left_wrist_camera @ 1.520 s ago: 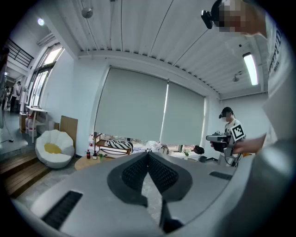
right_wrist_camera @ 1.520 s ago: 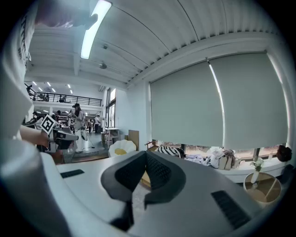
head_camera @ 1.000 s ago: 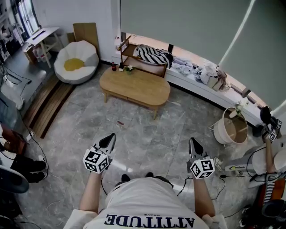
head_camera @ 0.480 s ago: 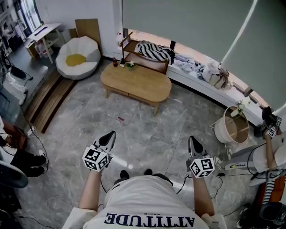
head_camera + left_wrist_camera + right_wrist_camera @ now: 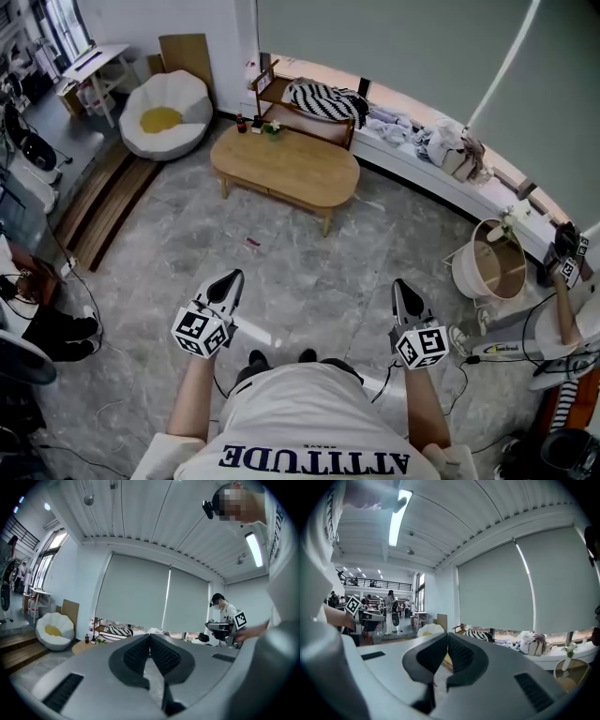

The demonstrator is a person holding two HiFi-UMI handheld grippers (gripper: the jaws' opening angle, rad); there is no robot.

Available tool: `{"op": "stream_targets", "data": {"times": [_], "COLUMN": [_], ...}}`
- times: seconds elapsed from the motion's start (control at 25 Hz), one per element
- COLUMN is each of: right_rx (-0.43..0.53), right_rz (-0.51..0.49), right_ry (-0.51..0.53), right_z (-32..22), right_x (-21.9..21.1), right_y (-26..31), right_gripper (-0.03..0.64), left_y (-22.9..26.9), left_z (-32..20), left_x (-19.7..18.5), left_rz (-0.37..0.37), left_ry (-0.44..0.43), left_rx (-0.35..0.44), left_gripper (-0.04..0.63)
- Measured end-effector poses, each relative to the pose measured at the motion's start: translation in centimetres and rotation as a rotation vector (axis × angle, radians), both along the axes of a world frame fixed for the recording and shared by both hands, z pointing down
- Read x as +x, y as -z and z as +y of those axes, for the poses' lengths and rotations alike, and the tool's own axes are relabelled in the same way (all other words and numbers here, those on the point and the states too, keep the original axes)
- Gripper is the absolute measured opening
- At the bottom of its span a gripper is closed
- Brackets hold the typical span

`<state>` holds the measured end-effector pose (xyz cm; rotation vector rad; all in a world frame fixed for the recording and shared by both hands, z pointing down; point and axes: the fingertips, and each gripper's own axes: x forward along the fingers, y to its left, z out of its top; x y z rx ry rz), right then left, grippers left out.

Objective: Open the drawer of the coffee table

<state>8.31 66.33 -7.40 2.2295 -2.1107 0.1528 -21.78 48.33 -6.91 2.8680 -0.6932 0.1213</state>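
Jaws together on left gripper (image 5: 229, 281) and right gripper (image 5: 401, 287) — open floor (image 5: 309, 267) ahead, coffee table (image 5: 286, 167) well apart.

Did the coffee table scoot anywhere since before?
No. The coffee table sits just as close to the white chair and the wooden rack behind it; only the camera's view shifted.

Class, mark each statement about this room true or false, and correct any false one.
1. The left gripper and right gripper are both shut and empty. True.
2. The left gripper touches the coffee table. False: bare floor lies between them.
3. A white chair with a yellow cushion stands left of the coffee table in the head view. True.
4. The coffee table's top is glass. False: it is wood.
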Motion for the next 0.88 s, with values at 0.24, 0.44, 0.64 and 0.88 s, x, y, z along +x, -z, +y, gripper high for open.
{"op": "stream_targets", "data": {"times": [0.24,0.44,0.64,0.88], "right_rx": [0.008,-0.001,-0.022,-0.066], "right_rz": [-0.015,-0.025,-0.025,-0.04], "right_ry": [0.02,0.043,0.039,0.042], "right_z": [0.5,0.3,-0.3,-2.2], "right_x": [1.3,1.6,2.3,2.7], "right_y": [-0.4,-0.8,-1.4,-2.7], "right_gripper": [0.018,0.018,0.018,0.018], "left_y": [-0.3,-1.1,-1.5,-2.0], "left_z": [0.8,1.1,0.6,-1.5], "left_x": [1.2,1.9,2.7,3.6], "left_rz": [-0.006,-0.021,-0.026,-0.032], "left_ry": [0.013,0.021,0.02,0.017], "left_rx": [-0.009,-0.022,-0.034,-0.044], "left_gripper": [0.02,0.02,0.02,0.02]}}
